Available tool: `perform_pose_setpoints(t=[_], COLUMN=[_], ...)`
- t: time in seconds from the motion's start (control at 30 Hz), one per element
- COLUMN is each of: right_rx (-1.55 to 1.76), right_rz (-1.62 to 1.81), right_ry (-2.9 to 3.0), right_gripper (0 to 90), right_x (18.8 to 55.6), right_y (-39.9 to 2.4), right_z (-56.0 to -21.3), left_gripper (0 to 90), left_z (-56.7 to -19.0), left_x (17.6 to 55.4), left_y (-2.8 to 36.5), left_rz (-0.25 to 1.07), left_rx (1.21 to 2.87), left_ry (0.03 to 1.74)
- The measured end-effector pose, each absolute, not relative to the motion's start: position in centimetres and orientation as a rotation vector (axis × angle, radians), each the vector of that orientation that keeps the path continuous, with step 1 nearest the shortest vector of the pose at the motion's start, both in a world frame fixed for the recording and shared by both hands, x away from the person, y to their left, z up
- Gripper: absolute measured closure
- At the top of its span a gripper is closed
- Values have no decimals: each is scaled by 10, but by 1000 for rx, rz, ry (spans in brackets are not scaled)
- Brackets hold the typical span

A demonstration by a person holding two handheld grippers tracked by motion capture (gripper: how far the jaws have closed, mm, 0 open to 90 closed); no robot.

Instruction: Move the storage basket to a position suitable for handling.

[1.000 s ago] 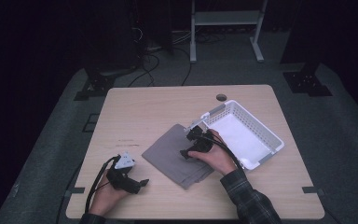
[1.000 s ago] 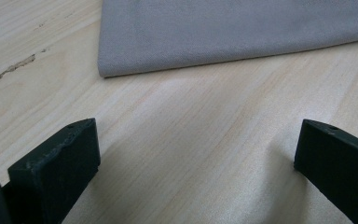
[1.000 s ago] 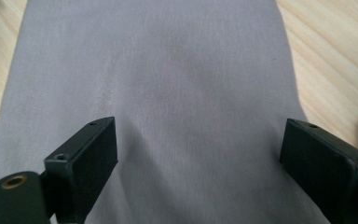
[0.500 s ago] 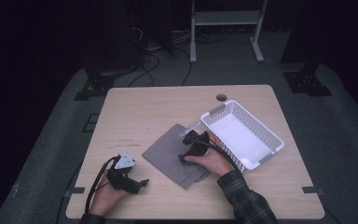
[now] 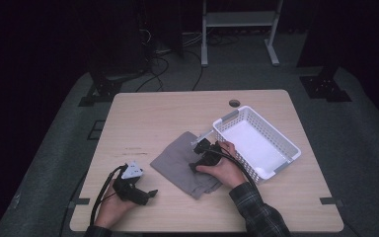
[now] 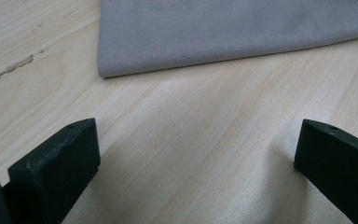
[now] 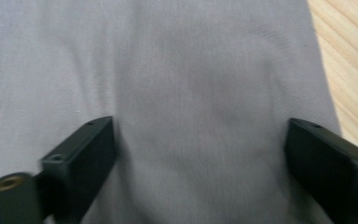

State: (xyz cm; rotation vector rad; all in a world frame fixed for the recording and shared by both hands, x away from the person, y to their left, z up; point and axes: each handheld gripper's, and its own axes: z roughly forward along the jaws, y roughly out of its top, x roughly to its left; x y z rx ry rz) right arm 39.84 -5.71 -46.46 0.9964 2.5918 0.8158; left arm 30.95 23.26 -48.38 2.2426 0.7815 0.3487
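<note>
White basket (image 5: 276,159) at right, nothing seen inside; grey cloth (image 5: 177,163) just left, flat on wooden table (image 5: 168,111). Right gripper (image 7: 200,163) over cloth, jaws wide but just closing slightly, gripping nothing. Left gripper (image 6: 196,158) near left, gaping, empty

Right claw (image 5: 199,154) lower on the grey cloth (image 5: 177,160), jaws lately narrowing.
</note>
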Motion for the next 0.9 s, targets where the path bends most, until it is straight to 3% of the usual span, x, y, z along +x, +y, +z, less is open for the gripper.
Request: perform_pose_setpoints(t=[0.07,0.23,0.53,0.7,0.9], right_rx=[998,949,967,965,976], right_rz=[828,842,842,836,819], right_ry=[2581,2603,2596,2586,2595], right_gripper=[157,365,488,620,655], right_x=[396,391,390,391,391], right_y=[-57,-55,-55,-55,-53], right_z=[-464,-460,-459,-457,-455], left_gripper=[0,0,0,0,0], left_z=[-484,-484,-484,-484,-484], left_x=[310,310,310,310,310], left_y=[232,232,232,231,231], left_rz=[348,347,347,345,345], left_rx=[2244,2242,2243,2243,2244], left_ry=[780,780,780,778,778])
